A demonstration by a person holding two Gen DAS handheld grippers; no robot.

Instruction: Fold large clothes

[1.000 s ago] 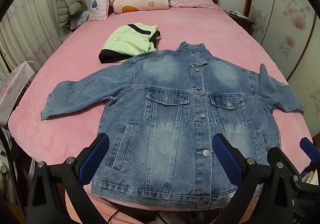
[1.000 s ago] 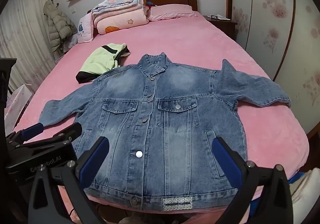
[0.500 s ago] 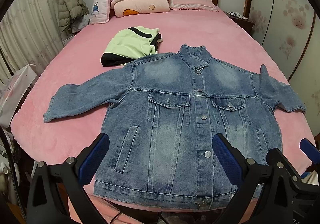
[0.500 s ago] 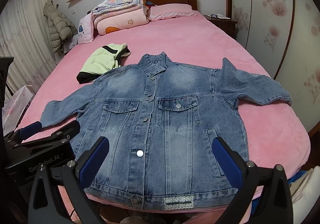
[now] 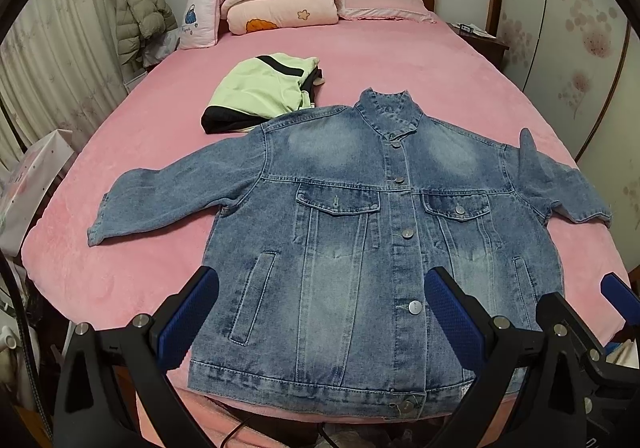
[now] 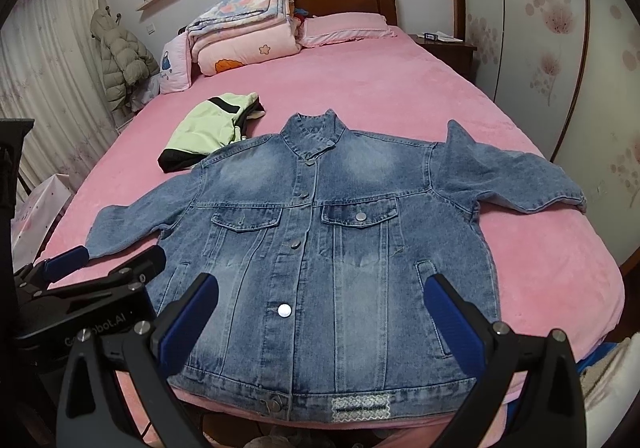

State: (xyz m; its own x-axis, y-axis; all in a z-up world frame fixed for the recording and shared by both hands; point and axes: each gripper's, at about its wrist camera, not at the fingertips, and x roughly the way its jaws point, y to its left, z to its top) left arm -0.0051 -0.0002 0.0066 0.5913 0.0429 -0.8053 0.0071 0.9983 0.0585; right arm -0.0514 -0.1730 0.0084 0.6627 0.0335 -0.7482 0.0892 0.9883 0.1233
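Two grippers poised wide over the denim jacket (image 5: 352,248)!
Left gripper (image 5: 320,312) and right gripper (image 6: 320,312) both gape empty above the hem; jacket lies flat, buttoned, at the bed's (image 5: 440,88) near edge, sleeves spread, green garment (image 5: 260,88) touching its shoulder.

Faded blue denim jacket (image 5: 352,248), pink bedspread (image 5: 400,60), pale green black-striped garment (image 5: 260,88)

Black tongs (image 5: 320,312), blue textured pads (image 5: 454,312)
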